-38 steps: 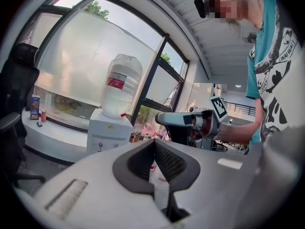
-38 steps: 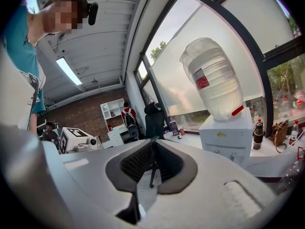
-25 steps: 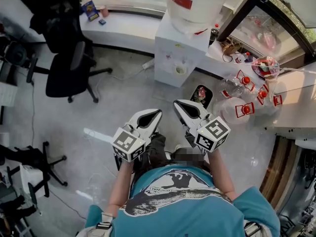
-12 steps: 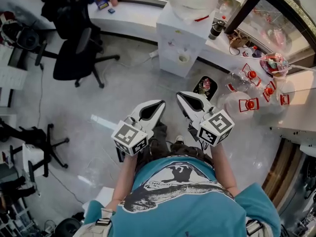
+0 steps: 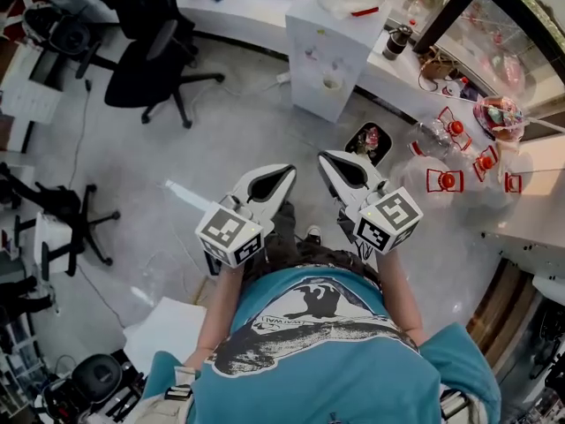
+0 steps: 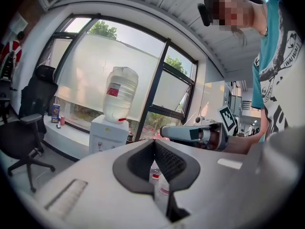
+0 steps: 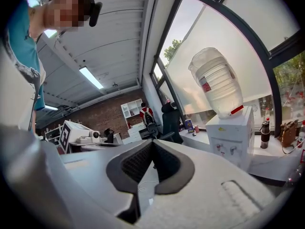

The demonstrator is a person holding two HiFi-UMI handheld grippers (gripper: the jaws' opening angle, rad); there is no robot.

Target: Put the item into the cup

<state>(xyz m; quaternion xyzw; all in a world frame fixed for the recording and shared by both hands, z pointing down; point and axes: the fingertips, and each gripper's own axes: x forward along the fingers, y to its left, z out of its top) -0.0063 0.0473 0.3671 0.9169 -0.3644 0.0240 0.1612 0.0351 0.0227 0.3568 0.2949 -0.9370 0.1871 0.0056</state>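
Both grippers are held at waist height in front of the person's teal shirt, over the grey floor. My left gripper (image 5: 288,171) is shut with nothing between its pads, and the left gripper view shows its jaws (image 6: 153,145) closed together. My right gripper (image 5: 325,158) is also shut and empty, its pads meeting in its own view (image 7: 152,145). The two stand side by side, tips pointing toward the water dispenser (image 5: 335,56). Glass jars with red clasps (image 5: 443,180) stand on the counter at the right. I cannot pick out the item or the cup.
A white counter (image 5: 252,7) runs along the windows behind the dispenser. A black office chair (image 5: 154,60) stands at the upper left, another chair base (image 5: 75,228) at the left. A small dark bin (image 5: 368,140) sits on the floor ahead. A white sheet (image 5: 168,334) lies at lower left.
The view has slid so the dispenser and counter sit higher in the frame and more floor shows at the lower left. Both grippers stay shut, side by side, in front of the person.
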